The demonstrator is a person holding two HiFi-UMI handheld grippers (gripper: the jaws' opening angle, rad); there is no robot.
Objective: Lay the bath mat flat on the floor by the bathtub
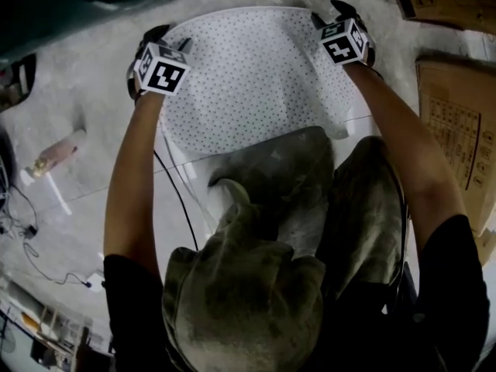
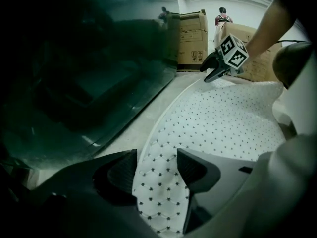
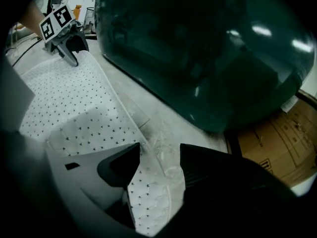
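Judging from here, I'd call the job nearly done: the one bath mat [image 1: 248,76] lies spread on the floor [image 1: 77,107] beside the single dark bathtub [image 3: 198,48], though its near edge seems to ride up against the person's knees and needs smoothing. My two grippers, the left gripper [image 2: 156,170] and right gripper [image 3: 158,165], sit at the mat's far corners, both with jaws released, apart over the mat without pinching it.
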